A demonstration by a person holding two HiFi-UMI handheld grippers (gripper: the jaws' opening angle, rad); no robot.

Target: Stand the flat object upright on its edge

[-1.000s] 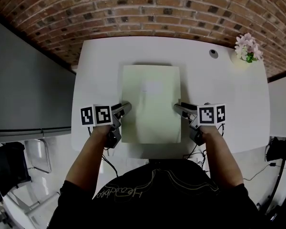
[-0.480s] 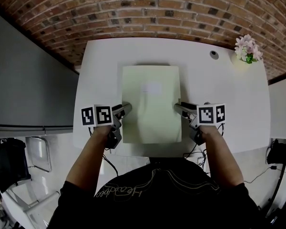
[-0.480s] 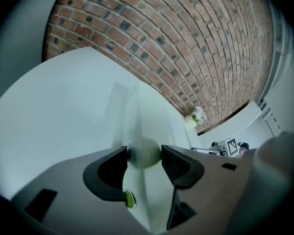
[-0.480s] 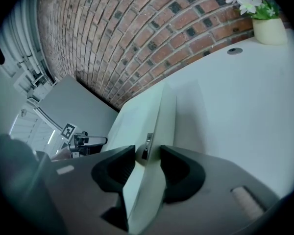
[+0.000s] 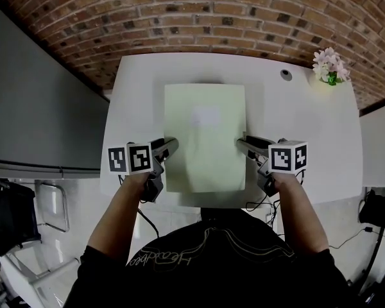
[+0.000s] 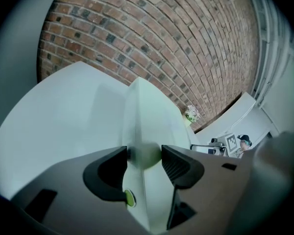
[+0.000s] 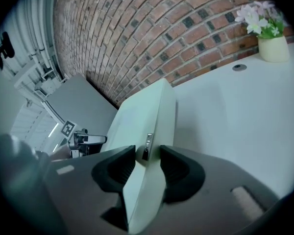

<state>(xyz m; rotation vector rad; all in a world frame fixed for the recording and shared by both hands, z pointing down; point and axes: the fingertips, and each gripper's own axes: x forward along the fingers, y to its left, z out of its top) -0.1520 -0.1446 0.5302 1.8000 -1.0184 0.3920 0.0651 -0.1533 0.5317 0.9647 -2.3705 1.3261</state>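
At the left, the table [image 5: 295,108] ends near a grey panel [image 5: 32,108], with a bare strip beside the left gripper [image 5: 170,145]. Its fingers are clamped on the left edge of the pale green case [image 5: 205,140], which is in the middle of the table with its long side towards the brick wall [image 5: 199,18]. The near end is partly hidden by the person's body, and I cannot tell if it is lifted. The case is flat and plain, with a lighter rectangle on top. The fingers of the right gripper [image 5: 242,142] have just been closing and grip the right edge, next to a small metal piece. Further right the table is open up to a round cap [image 5: 286,74] and a flower pot [image 5: 329,66] at the far corner.
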